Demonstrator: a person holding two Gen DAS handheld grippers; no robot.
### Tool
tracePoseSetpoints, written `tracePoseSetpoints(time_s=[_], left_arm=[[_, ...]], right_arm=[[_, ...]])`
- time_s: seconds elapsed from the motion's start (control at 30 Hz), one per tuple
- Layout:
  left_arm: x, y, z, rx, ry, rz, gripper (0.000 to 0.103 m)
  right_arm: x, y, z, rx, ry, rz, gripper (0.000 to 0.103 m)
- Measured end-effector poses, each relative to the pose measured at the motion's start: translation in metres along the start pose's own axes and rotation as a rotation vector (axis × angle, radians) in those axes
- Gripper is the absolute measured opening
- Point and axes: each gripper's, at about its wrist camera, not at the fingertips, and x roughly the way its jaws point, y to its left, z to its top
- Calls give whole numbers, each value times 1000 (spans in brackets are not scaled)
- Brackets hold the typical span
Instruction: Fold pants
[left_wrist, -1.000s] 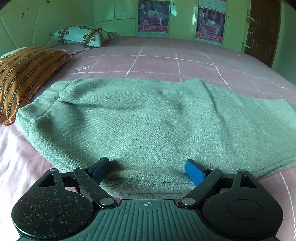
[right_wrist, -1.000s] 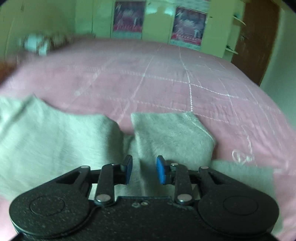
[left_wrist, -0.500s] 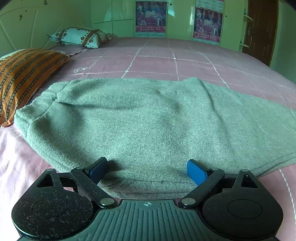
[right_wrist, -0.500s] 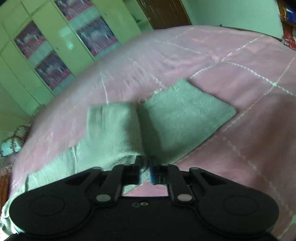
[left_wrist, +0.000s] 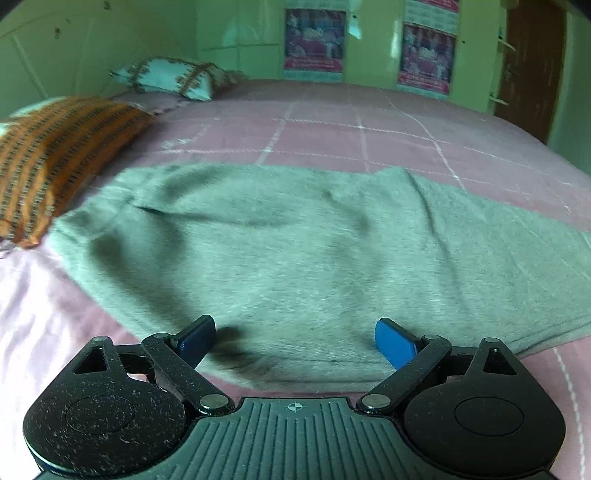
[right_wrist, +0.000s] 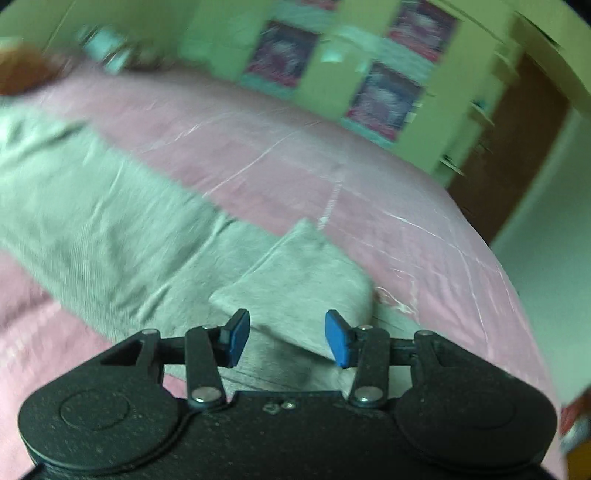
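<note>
While one pair of pants (left_wrist: 295, 251) is lying ahead, the left gripper (left_wrist: 295, 339) and right gripper (right_wrist: 287, 339) are both gaping, grasping nothing.

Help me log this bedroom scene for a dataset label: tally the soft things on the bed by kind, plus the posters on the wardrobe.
Green-grey knit pants: 1
Pillows: 2, an orange striped fabric pillow and a white patterned fabric pillow
Pink-purple wardrobe posters: 2, the left poster and the right poster
Total: 5
</note>
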Motion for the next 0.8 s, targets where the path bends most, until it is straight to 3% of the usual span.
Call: tracePoseSetpoints(time_s=[0.1,0.17,0.2,0.3,0.43,0.5,0.57,0.7,0.8], left_arm=[[0,2,-2,-16,9,-4,94],[2,1,-2,-10,21,-2,94],[3,2,-2,-10,24,-4,94],[6,6,-2,-29,28,-20,94],[7,4,-4,-24,29,-20,96],[8,2,-4,-18,30,-20,97],[8,1,-4,-15,32,-21,98],[8,2,-3,-22,36,-27,98],[8,2,-3,-20,37,-26,98]], right_arm=[[14,13,2,-108,23,-1,37],[13,16,-1,-134,24,7,30],[13,12,1,-103,22,26,3],[-10,-21,5,166,-60,26,0],[-65,-100,-18,690,-243,-2,0],[-71,-136,-52,945,-252,-7,0],[-57,-161,-91,1141,-183,6,0],[-22,-178,-146,1321,-38,62,0],[-28,-180,-150,1336,-71,86,0]])
